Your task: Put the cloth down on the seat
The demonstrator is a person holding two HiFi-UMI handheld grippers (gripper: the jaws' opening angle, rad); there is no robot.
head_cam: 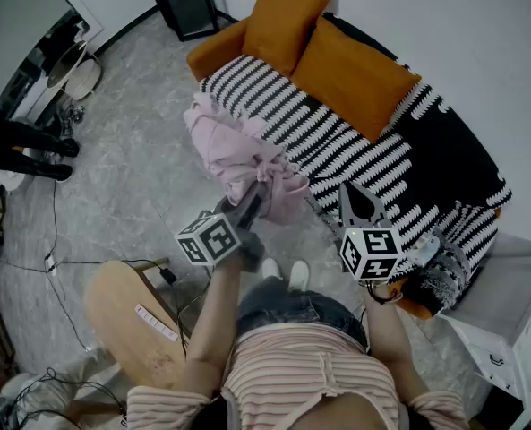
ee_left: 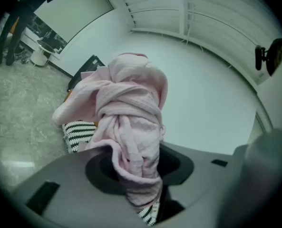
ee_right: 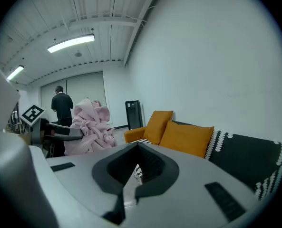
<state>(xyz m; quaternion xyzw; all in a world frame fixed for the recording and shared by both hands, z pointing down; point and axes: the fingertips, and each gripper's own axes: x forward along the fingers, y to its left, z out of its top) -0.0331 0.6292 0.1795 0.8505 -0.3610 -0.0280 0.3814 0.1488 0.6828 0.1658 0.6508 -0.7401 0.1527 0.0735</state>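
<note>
While the left tool (head_cam: 254,195) pinches the pink cloth (head_cam: 234,150), bunched folds bury its tips, so only its dark body shows. The cloth hangs in a bundle over the front edge of the striped seat (head_cam: 332,137); whether it touches the seat is unclear. The right tool (head_cam: 359,206), pressed together and empty, hovers above that same edge.

You are wearing a top (head_cam: 314,370) striped pale pink and dark, its sleeves (head_cam: 153,403) carrying the same stripes; you are wearing blue denim trousers (head_cam: 292,303) and white shoes (head_cam: 298,274); your left gripper (head_cam: 258,193) and right gripper (head_cam: 359,200) are each showing a grey body and a white cube (head_cam: 213,237) printed with black square markers.
</note>
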